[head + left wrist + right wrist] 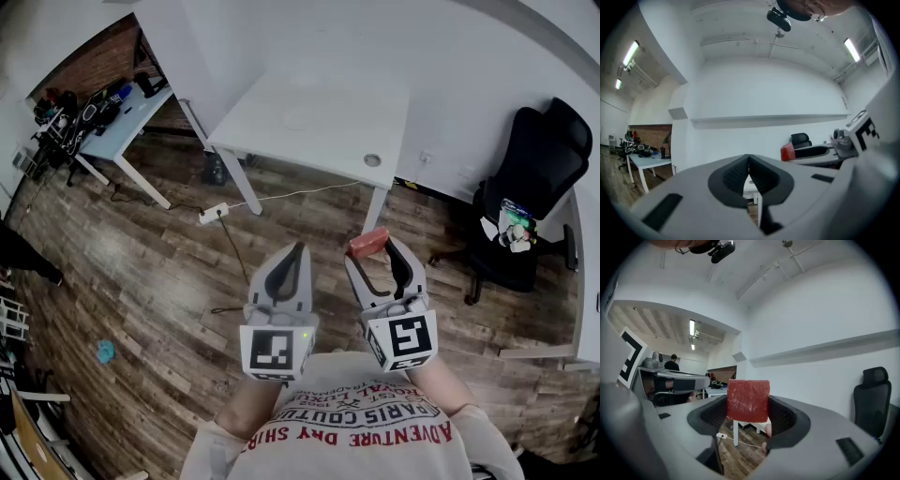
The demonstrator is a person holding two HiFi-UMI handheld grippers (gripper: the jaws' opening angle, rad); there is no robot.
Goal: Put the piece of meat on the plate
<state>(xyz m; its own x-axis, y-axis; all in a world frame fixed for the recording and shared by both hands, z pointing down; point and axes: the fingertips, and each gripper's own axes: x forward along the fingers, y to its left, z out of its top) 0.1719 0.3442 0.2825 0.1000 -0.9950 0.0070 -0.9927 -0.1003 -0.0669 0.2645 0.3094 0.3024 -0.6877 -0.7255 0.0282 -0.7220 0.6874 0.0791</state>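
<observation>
A red, block-shaped piece of meat (368, 242) hangs in the air in front of me, with my right gripper (377, 247) shut on it at the jaw tips. In the right gripper view the piece of meat (748, 400) stands square between the two dark pads of the right gripper (748, 414). My left gripper (297, 249) is held level beside it on the left, shut with nothing in it. In the left gripper view the left gripper (748, 164) has its pads pressed together, and the piece of meat (788, 152) shows off to the right. No plate is in view.
A white table (309, 122) stands ahead over the wooden floor. A black office chair (534, 187) is at the right. A cluttered desk (112, 117) sits far left. A power strip (214, 213) with its cable lies on the floor. A person (672, 363) stands in the background.
</observation>
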